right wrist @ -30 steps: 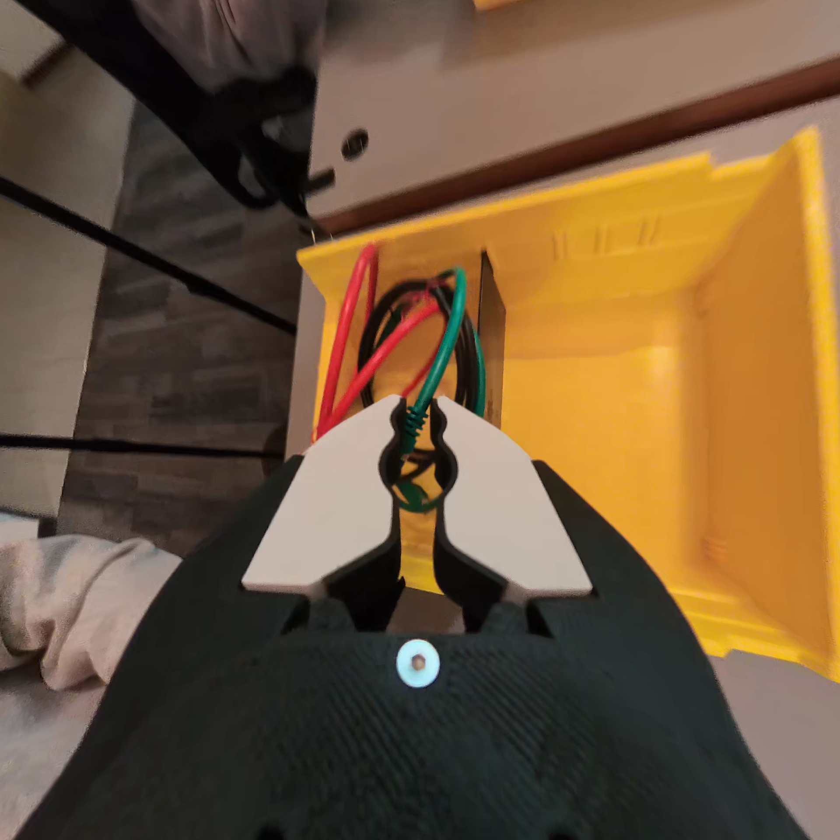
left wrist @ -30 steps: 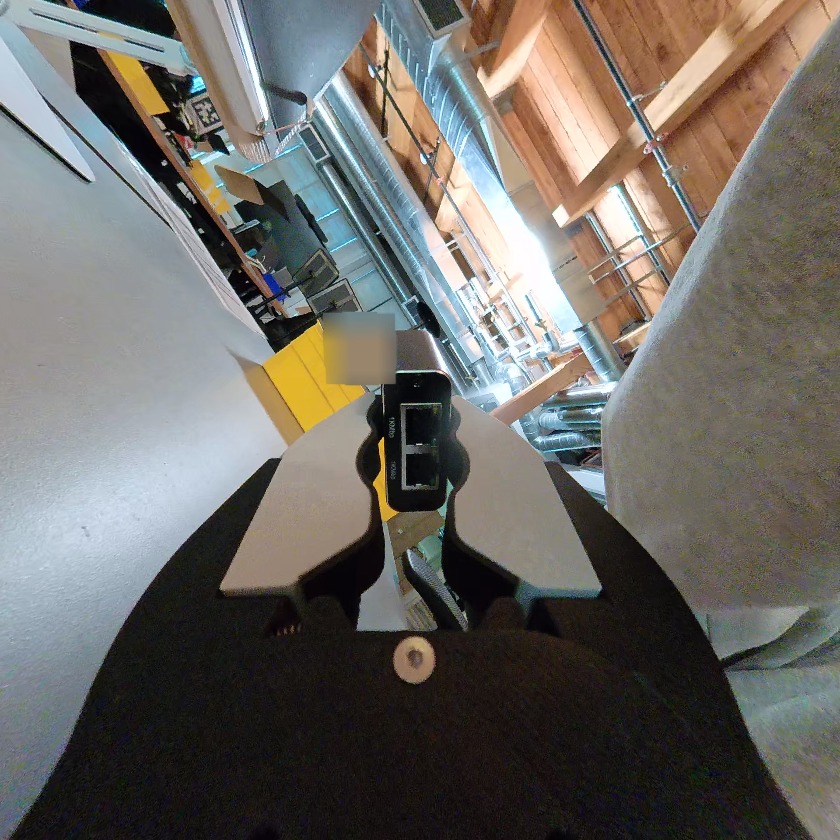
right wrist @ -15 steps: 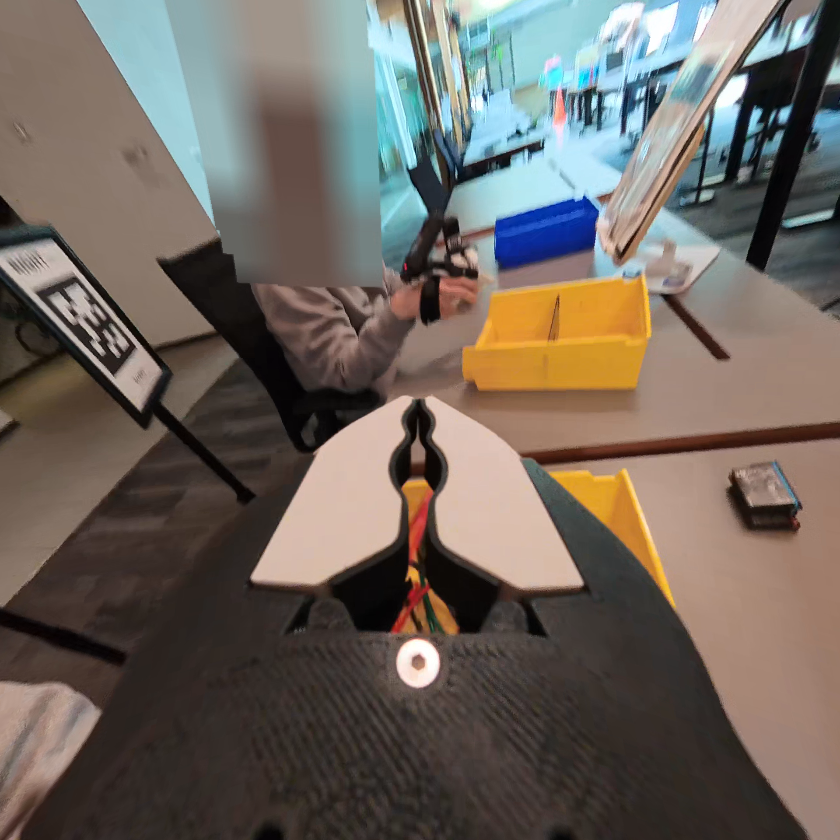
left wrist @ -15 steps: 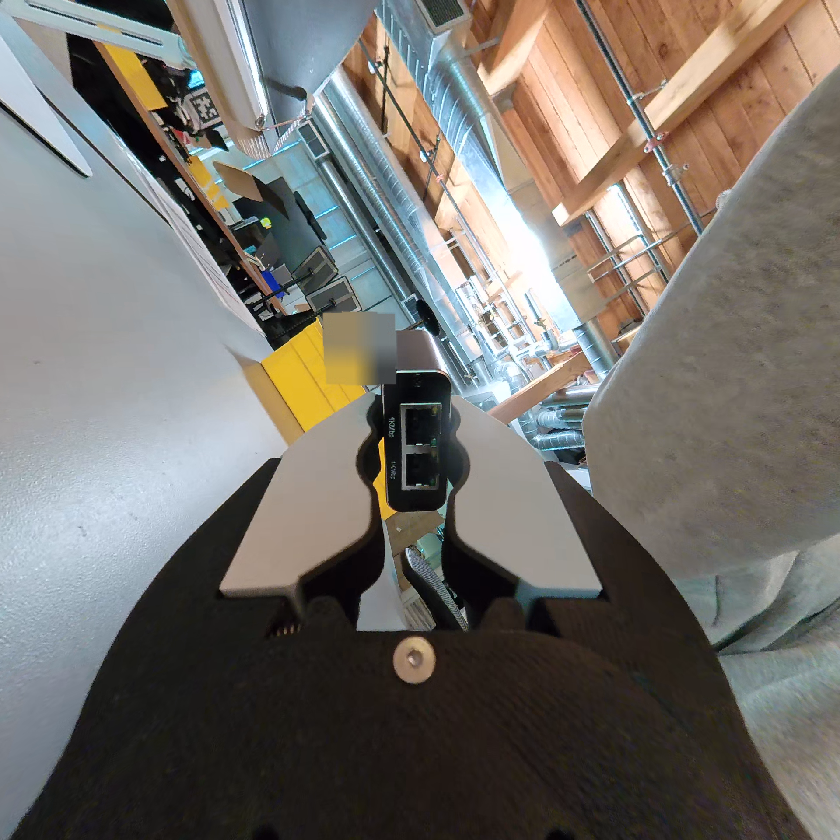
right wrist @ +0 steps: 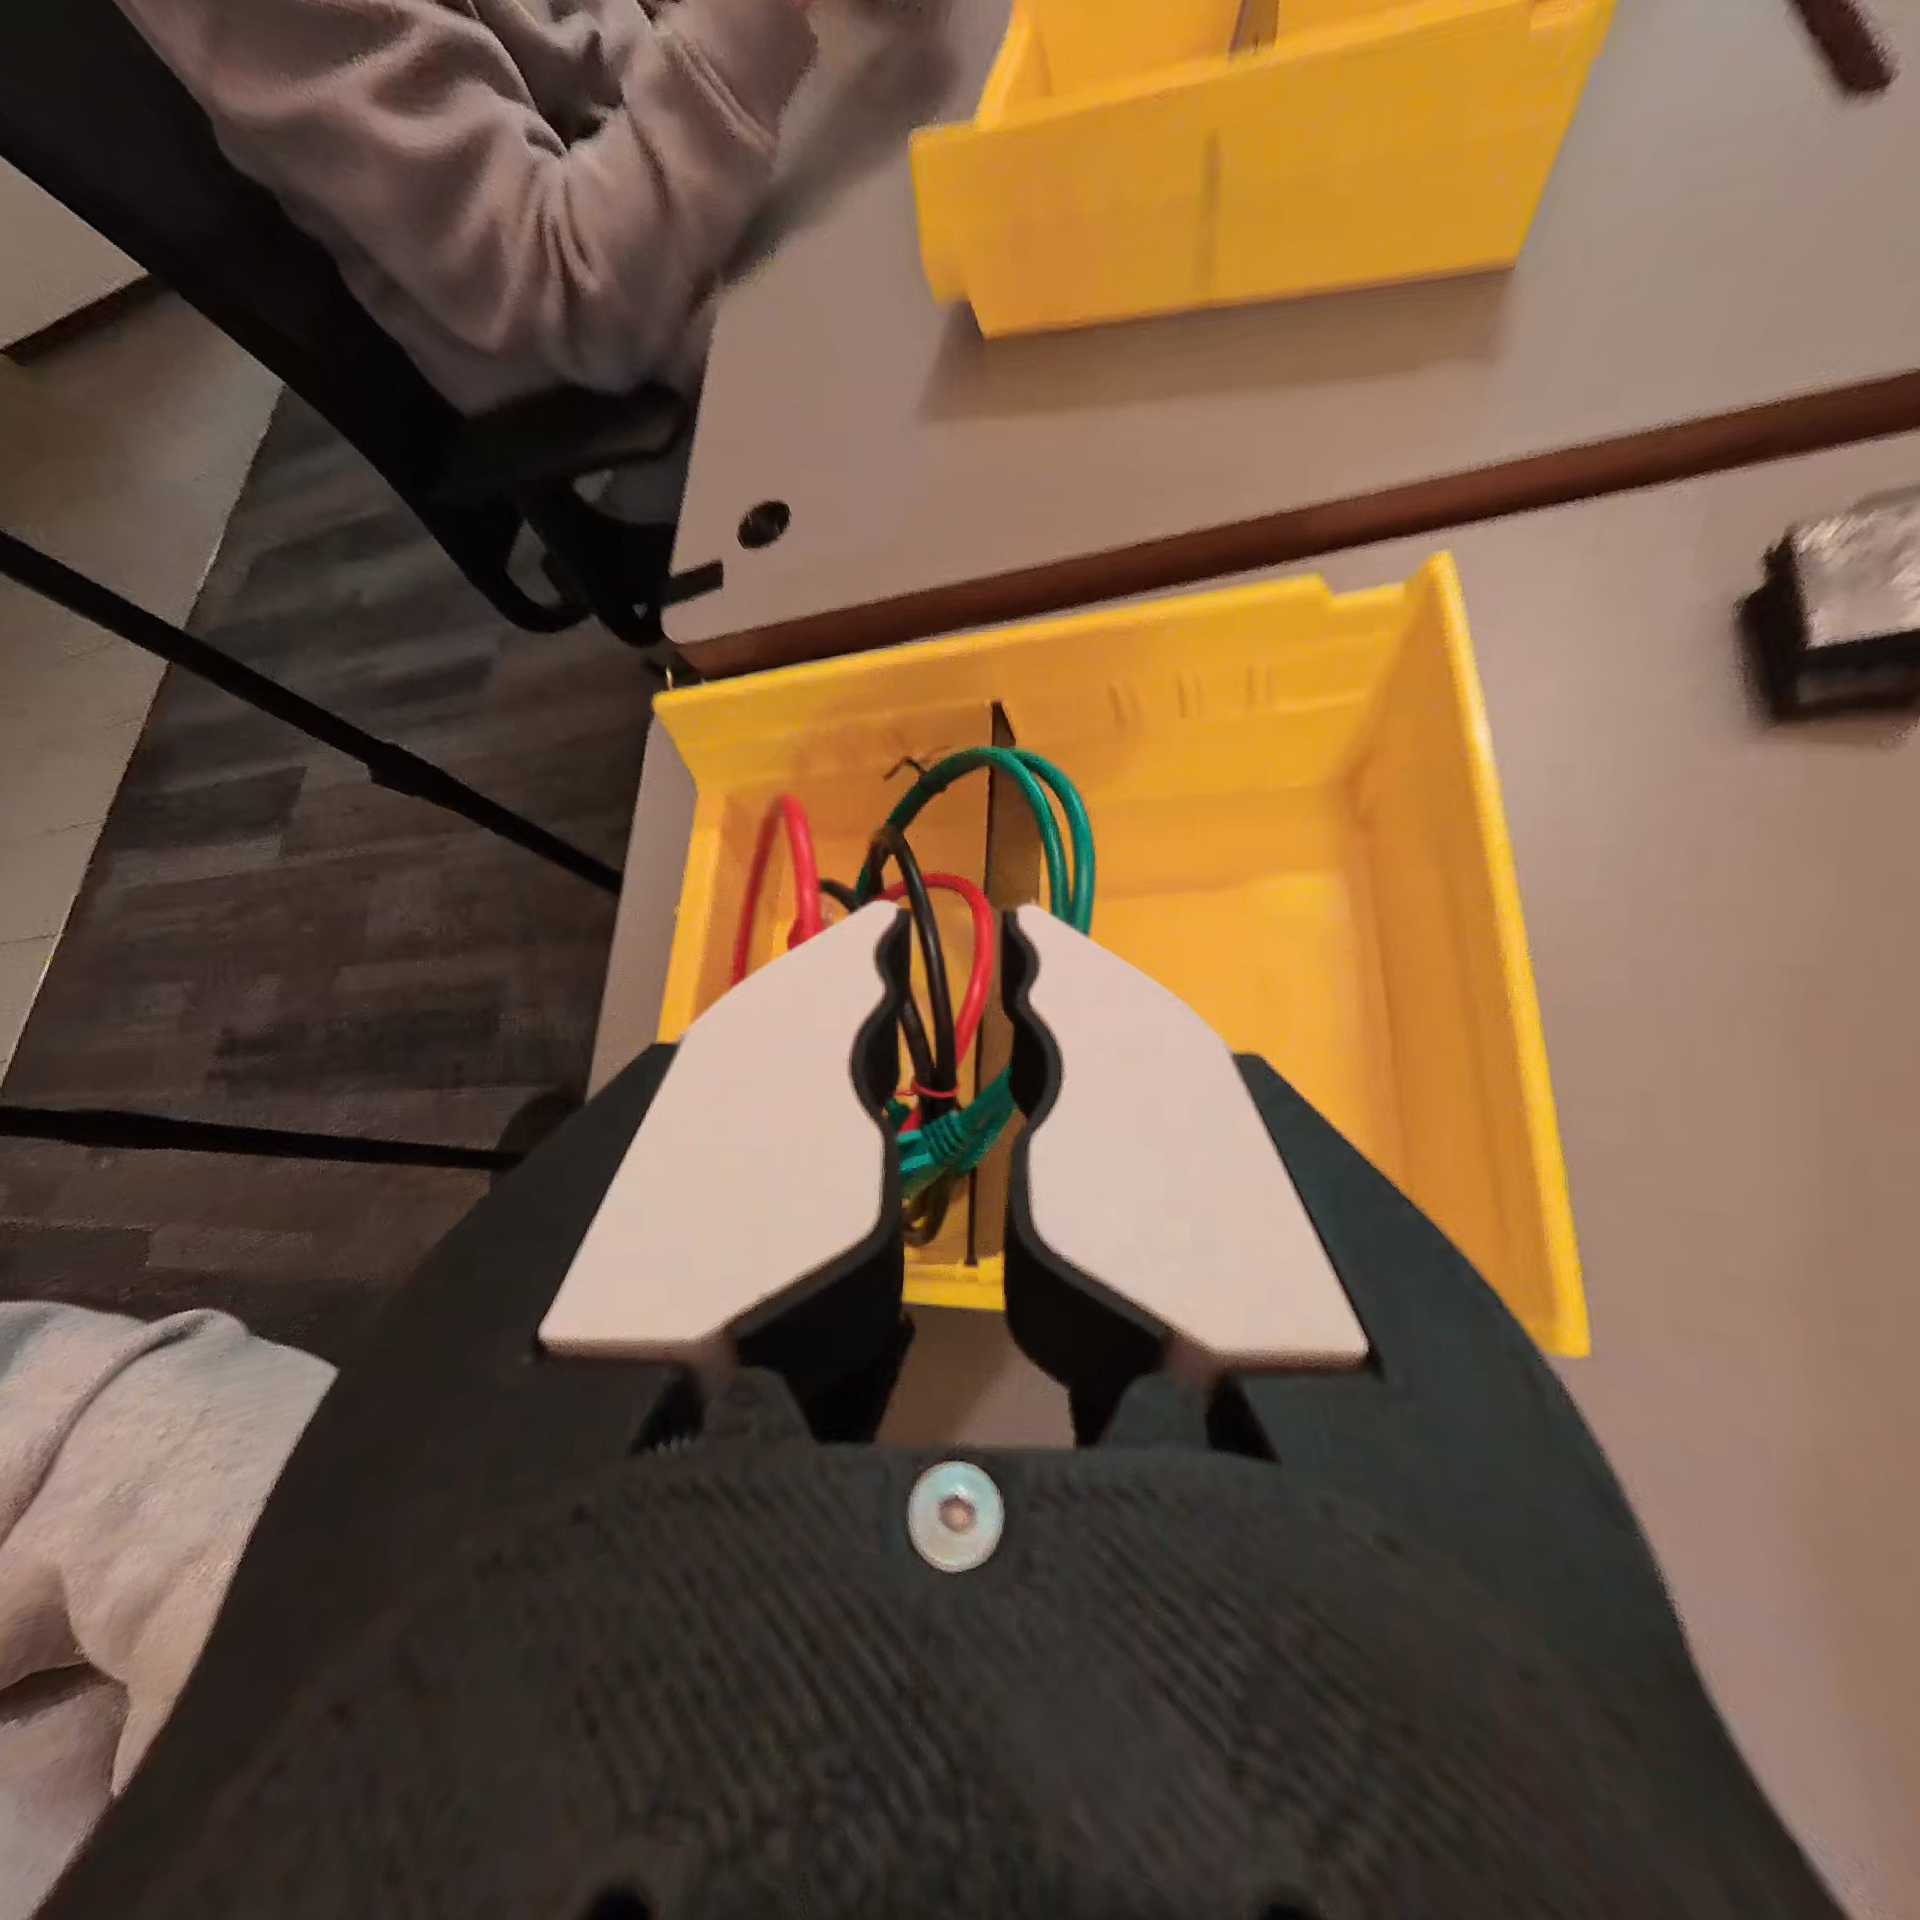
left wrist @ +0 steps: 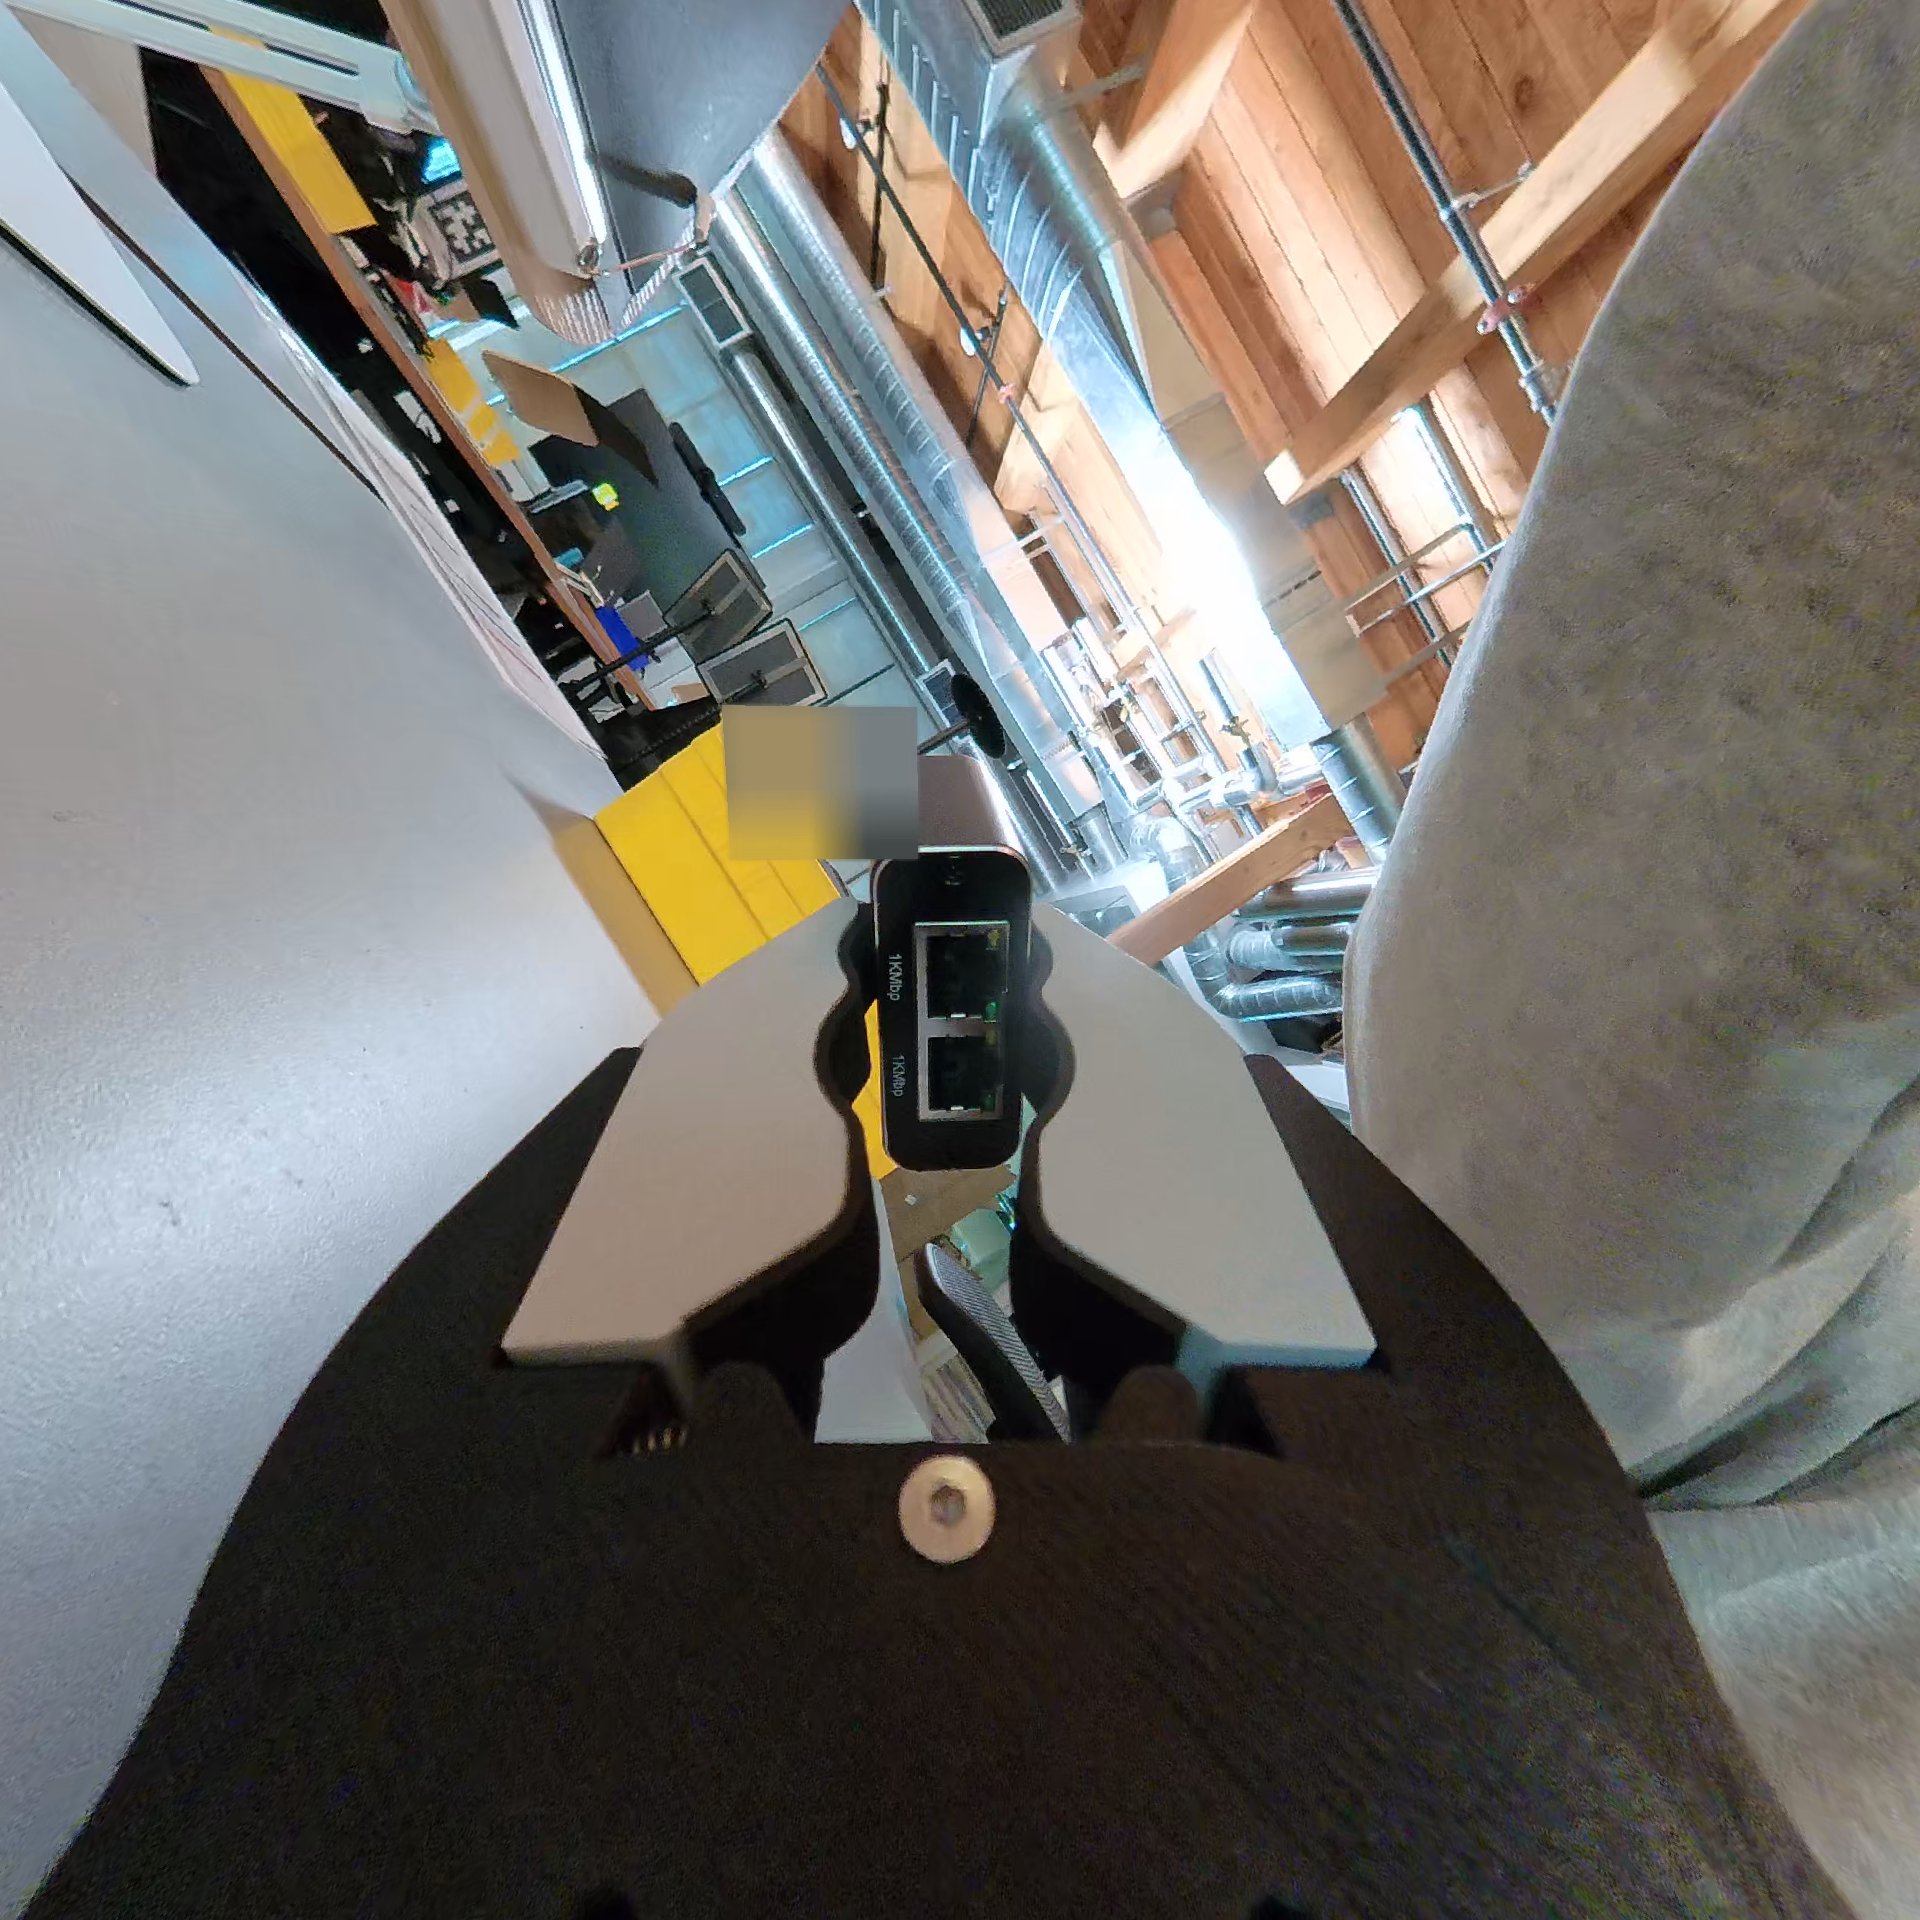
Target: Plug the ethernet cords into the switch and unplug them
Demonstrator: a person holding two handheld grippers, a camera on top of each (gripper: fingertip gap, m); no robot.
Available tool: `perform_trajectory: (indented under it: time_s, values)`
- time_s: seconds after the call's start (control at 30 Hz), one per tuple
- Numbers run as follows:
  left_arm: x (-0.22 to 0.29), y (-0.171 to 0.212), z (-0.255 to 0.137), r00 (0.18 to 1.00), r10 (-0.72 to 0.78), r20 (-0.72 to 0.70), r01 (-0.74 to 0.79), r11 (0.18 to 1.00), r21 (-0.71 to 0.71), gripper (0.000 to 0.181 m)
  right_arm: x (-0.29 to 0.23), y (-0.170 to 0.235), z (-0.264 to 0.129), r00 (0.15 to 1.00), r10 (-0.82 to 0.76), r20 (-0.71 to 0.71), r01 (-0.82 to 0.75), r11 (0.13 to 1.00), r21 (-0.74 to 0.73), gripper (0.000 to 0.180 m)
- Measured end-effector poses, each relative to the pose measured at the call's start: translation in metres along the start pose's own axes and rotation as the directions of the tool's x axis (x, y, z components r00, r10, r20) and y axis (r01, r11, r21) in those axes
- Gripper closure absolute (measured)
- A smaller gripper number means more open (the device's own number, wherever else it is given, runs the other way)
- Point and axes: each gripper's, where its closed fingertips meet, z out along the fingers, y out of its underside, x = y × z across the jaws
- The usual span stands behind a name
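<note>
Left gripper (left wrist: 951, 1023) clamped on black switch (left wrist: 954, 1023), two empty ports facing camera, small white print beside each. Right gripper (right wrist: 951, 940) jaws apart, holding nothing, above yellow bin (right wrist: 1455, 935); green (right wrist: 1049, 821), red (right wrist: 784, 883), black (right wrist: 925, 935) ethernet cords at bin's 9 o'clock compartment.

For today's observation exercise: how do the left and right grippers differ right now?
The left gripper is shut on the switch; the right gripper is open and holds nothing. The left points up toward the ceiling; the right points down at the cords in a yellow bin. Both have pale fingers.
</note>
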Motion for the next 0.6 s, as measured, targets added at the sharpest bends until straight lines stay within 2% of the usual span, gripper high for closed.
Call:
perform_trajectory:
  time_s: [0.13,0.23,0.27,0.33,0.43,0.6]
  values:
    - [0.000,-0.001,0.000,1.000,-0.012,-0.005,0.012,1.000,0.004,0.158,0.020,0.036,0.034,0.998,0.053,-0.024,-0.057,0.985,-0.165,0.149]
    - [-0.001,-0.001,0.000,1.000,-0.017,-0.005,0.017,1.000,0.002,0.158,0.026,0.054,0.051,0.995,0.104,-0.006,-0.103,0.965,-0.243,0.148]
    - [-0.001,-0.001,0.000,1.000,-0.018,-0.005,0.018,1.000,0.001,0.158,0.024,0.058,0.054,0.993,0.120,0.014,-0.112,0.958,-0.265,0.151]
    - [-0.001,0.000,0.000,1.000,-0.019,-0.005,0.019,1.000,-0.001,0.158,0.016,0.059,0.057,0.987,0.145,0.064,-0.122,0.954,-0.275,0.167]
    - [-0.001,-0.001,0.000,1.000,-0.023,-0.006,0.023,1.000,0.001,0.158,0.015,0.042,0.049,0.992,0.107,0.064,-0.092,0.975,-0.200,0.174]
    - [-0.001,0.000,0.000,1.000,-0.021,-0.003,0.021,1.000,-0.002,0.158,0.002,-0.021,0.008,0.997,0.040,0.063,-0.044,0.997,0.066,0.174]
